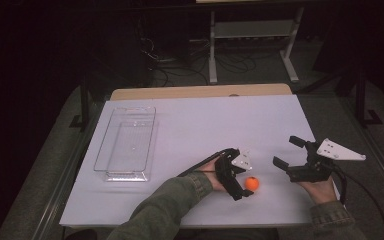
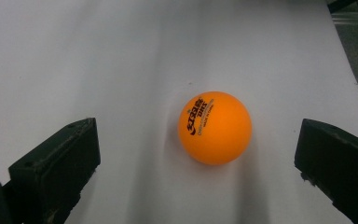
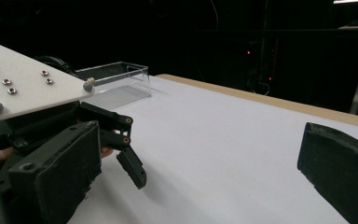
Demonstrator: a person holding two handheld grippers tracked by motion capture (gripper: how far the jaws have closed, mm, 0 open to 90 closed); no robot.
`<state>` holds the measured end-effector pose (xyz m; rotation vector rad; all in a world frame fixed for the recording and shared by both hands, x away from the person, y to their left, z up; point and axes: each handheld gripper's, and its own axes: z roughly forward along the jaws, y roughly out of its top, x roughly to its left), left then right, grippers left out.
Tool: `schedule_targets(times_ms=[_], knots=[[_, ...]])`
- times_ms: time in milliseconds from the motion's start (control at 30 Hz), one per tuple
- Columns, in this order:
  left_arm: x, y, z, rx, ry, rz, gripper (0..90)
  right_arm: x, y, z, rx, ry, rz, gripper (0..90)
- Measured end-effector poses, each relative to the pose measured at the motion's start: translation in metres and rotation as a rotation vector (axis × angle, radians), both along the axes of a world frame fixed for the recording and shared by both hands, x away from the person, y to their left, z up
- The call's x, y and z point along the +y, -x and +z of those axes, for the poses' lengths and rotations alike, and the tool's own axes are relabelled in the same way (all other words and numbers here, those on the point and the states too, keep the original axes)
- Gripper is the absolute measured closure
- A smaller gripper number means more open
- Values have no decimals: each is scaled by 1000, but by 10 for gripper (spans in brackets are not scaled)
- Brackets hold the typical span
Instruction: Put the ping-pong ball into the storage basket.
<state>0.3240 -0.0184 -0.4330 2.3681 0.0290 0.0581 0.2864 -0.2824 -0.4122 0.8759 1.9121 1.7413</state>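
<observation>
White bench [image 1: 195, 125]: we centre the left gripper's [image 2: 198, 154] wide jaws on the orange ping-pong ball [image 2: 215, 127], closing gently; right gripper [image 1: 292, 154] gapes empty.

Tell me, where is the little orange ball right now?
In the high view the orange ball lies on the white table near its front edge, between the open jaws of the left claw, untouched.

An orange table-tennis ball [image 2: 215, 127] with dark printed lettering on its upper left face rests on the white table surface [image 2: 121, 56]. It lies near the front edge, right of the middle [image 1: 252, 183]. It sits between the spread jaws of the left gripper [image 1: 243, 175], touching neither.
</observation>
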Motion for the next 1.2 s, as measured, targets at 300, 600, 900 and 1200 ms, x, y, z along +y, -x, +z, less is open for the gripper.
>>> schedule_targets(times_ms=[300,600,900,1200], knots=[[-4,0,-1,-3,-26,-4,33,0,0,-1,5,5,1,0],[-13,1,0,-6,-70,-23,67,0,0,-1,4,3,-1,0],[-14,3,-1,-32,-84,-36,157,0,0,-1,4,2,0,0],[-15,2,-2,-24,-91,-33,246,-1,0,-1,2,0,-1,0]])
